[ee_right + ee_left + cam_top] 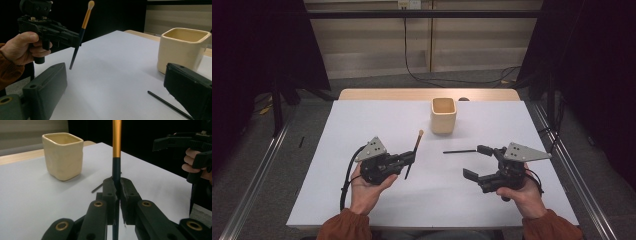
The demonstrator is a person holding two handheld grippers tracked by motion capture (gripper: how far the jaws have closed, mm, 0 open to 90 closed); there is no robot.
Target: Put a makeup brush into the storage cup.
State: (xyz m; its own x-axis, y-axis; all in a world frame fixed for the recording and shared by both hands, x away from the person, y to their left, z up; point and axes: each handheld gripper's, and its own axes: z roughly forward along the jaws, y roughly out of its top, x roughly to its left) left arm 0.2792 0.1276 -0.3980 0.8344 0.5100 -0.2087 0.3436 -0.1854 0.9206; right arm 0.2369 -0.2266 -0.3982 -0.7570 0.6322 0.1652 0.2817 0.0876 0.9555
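Brush point(414, 153) clamped in closed left tool point(411, 159), near-upright, tip up toward cup point(444, 115); right tool point(474, 161) open.

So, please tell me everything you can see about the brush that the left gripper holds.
The brush is slim, with a dark lower handle, a gold-orange upper part and a small pale tip. The left gripper is shut on its dark part. It stands nearly upright, slightly tilted, lifted off the white table. Only the jaws touch it.
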